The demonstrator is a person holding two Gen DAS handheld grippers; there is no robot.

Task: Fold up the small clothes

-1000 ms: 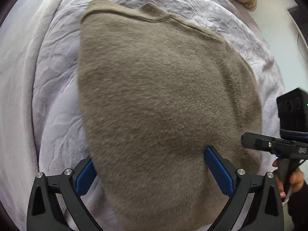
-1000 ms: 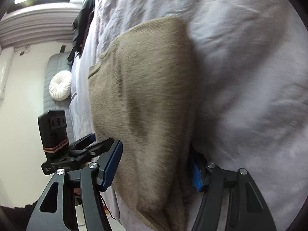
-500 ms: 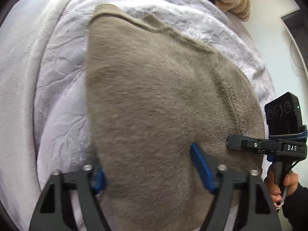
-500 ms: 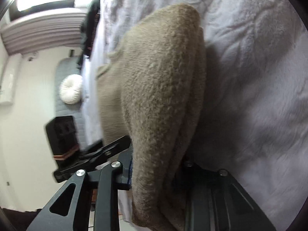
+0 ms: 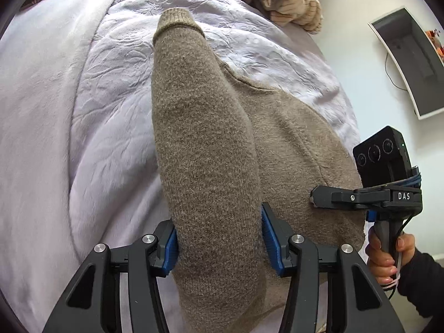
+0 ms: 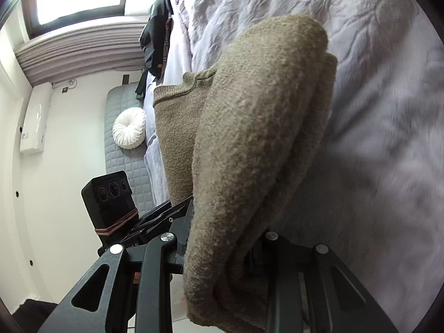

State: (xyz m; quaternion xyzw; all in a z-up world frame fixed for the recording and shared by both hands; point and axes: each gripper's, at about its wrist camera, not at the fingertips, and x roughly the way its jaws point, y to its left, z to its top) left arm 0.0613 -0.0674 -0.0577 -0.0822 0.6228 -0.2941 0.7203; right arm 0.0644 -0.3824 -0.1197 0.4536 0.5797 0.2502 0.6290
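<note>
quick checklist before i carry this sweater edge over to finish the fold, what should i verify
1. Left claw clamps the brown sweater between its blue pads: ok.
2. Right claw grips the sweater's other corner: ok, knit is bunched between its fingers, though the pads are hidden.
3. Both claws hold the same edge, level: cannot tell, but the right claw sits close beside the left one.
4. Lifted fold hangs free of snags: ok, it rises off the lavender blanket.
5. Landing zone on the sweater's flat half is smooth: ok.
6. Striped clothes stay clear of the path: ok, they lie apart at the far bed edge.
</note>
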